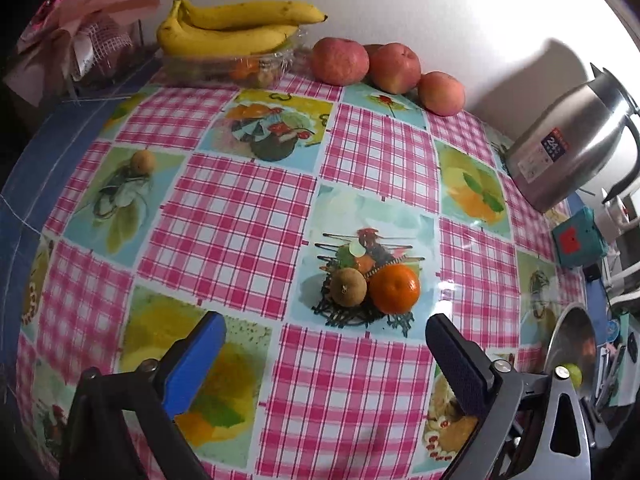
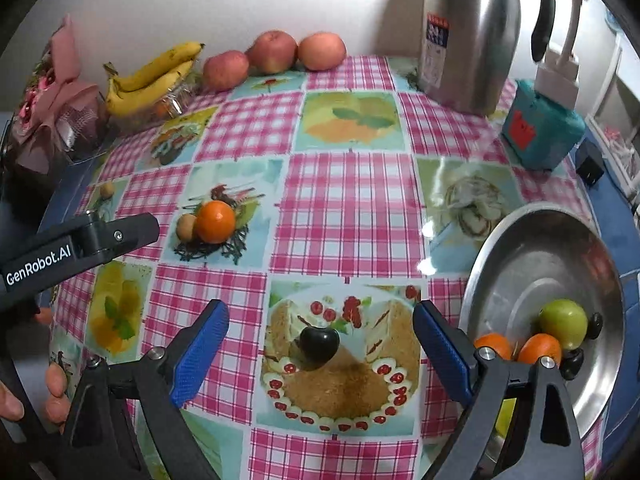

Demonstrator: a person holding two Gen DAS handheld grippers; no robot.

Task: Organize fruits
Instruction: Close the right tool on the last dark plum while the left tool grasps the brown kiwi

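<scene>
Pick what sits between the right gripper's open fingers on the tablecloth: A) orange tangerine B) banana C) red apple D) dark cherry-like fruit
D: in the right wrist view the dark cherry-like fruit lies on the cloth between the right gripper fingers, untouched; the tangerine sits far off.
</scene>
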